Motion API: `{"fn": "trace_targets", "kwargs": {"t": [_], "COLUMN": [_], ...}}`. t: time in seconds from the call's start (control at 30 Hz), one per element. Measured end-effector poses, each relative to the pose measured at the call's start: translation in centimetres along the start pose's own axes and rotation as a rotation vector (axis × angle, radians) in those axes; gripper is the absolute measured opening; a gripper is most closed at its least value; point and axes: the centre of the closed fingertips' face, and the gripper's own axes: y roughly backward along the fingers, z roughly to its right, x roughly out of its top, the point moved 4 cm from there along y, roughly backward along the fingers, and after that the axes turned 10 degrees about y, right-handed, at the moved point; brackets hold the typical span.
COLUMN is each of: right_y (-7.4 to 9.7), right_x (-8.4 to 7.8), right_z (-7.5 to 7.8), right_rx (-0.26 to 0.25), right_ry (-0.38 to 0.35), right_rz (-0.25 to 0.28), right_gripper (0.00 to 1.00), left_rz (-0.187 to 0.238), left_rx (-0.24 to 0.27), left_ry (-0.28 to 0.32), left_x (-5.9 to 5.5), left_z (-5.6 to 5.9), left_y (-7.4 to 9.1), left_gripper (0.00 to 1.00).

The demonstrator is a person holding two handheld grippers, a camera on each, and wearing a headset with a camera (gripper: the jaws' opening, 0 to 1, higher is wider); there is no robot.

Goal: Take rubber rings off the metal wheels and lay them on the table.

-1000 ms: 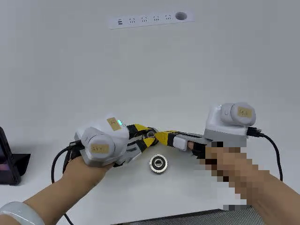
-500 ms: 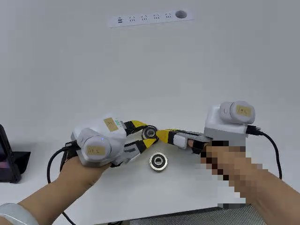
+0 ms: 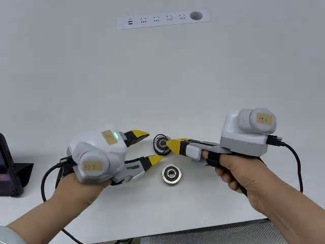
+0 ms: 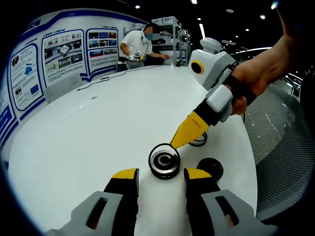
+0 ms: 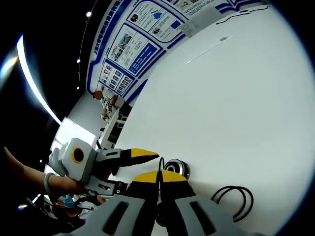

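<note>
— What's hard to see in the head view?
— Just what the right claw (image 3: 172,146) bites. It's squeezed tight at a metal wheel (image 3: 162,144). The left claw (image 3: 145,147) gapes, holding nothing.
— Left gripper view?
— That tip pinches the wheel's rubber ring (image 4: 165,144).
— Right gripper view?
— Some loose rings (image 5: 234,196) lie on the counter (image 5: 236,98).

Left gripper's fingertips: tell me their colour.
Yellow fingertips on the left gripper, black behind them; clearest in the left gripper view.
</note>
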Motion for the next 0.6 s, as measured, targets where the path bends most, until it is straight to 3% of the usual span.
{"fn": "trace_targets", "kwargs": {"t": [0.33,0.6], "right_y": [0.9,2.7], "right_x": [-0.1,0.0], "right_z": [-0.9,-1.3], "right_rx": [0.013,-0.004], "right_ry": [-0.009,0.004], "right_rz": [0.020,0.041], "right_gripper": [0.02,0.02], "left_rz": [0.012,0.007], "left_rx": [0.007,0.014], "left_ry": [0.025,0.044], "left_x": [-0.3,-0.7], "left_z": [-0.1,-0.3], "left_y": [0.6,1.0], "left_gripper": [0.47,0.52]}}
